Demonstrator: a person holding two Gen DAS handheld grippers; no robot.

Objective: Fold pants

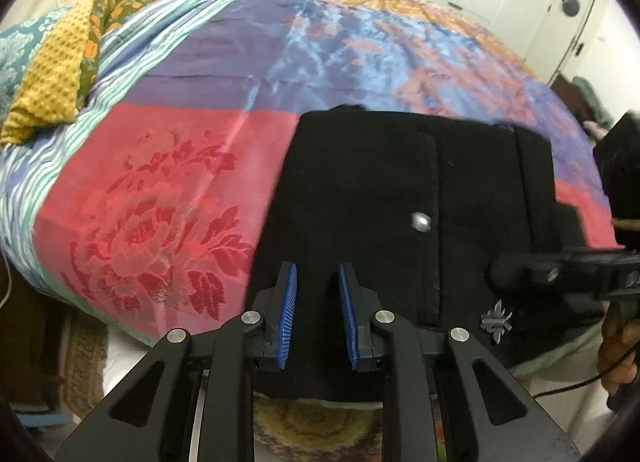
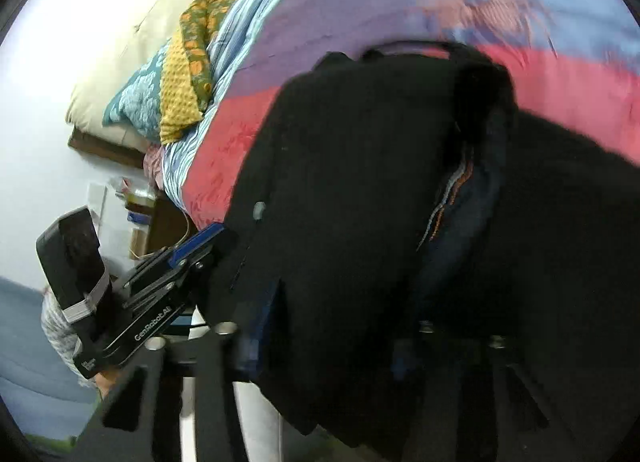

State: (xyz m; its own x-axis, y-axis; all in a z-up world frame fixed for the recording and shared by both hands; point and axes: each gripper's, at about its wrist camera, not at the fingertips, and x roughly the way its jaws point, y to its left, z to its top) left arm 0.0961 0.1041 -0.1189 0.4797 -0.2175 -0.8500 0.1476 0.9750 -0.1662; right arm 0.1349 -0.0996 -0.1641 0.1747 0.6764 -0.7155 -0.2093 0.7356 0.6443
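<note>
Two close downward views, shared pants (image 1: 400,190)

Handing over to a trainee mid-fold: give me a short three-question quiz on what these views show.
1. True or false: the pants on the bedspread are blue.
2. In the left wrist view, what lies at the bedspread's far left? A) a mustard knobbly cloth B) a book C) a shoe
3. What small round silver thing sits on the pants' front?
Key: 1 false, they are black. 2 A. 3 a button.
</note>
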